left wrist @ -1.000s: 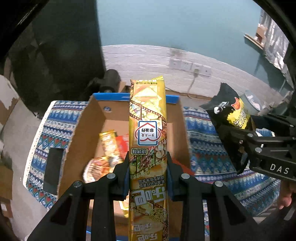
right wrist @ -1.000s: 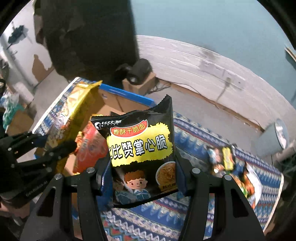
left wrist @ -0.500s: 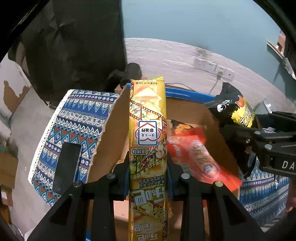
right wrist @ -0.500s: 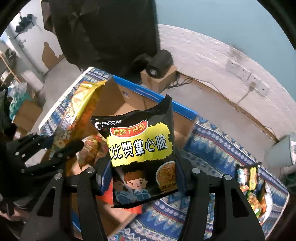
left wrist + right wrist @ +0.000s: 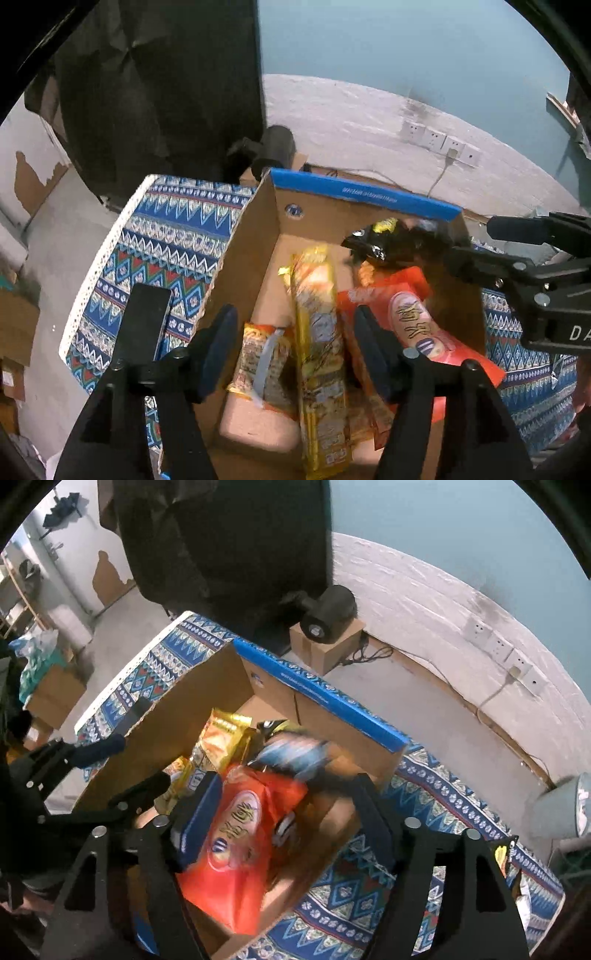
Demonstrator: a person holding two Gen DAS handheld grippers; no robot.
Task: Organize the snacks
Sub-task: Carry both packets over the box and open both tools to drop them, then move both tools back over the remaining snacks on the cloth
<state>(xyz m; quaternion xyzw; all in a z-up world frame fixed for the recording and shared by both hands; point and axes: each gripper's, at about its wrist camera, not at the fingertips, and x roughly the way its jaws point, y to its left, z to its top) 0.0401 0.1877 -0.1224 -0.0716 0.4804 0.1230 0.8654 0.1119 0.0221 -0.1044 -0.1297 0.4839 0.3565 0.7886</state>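
A cardboard box with a blue rim [image 5: 362, 195] [image 5: 317, 694] stands on the patterned cloth. My left gripper [image 5: 291, 332] is open above it; the long yellow snack pack [image 5: 317, 350] lies loose in the box below its fingers. My right gripper [image 5: 280, 805] is open above the box; the black snack bag [image 5: 391, 243] [image 5: 291, 753] is blurred inside the box near the far wall. A red-orange bag [image 5: 236, 842] [image 5: 417, 325] and an orange noodle pack [image 5: 262, 362] also lie in the box.
A black phone [image 5: 142, 325] lies on the blue patterned cloth [image 5: 166, 236] left of the box. A black cylinder on a small carton [image 5: 328, 616] stands behind the table. More snacks [image 5: 513, 867] sit at the cloth's right end beside a grey bucket [image 5: 565, 808].
Both grippers have opened. The yellow pack has dropped from the left gripper into the box, and the black bag has left the right gripper and fallen into the box.
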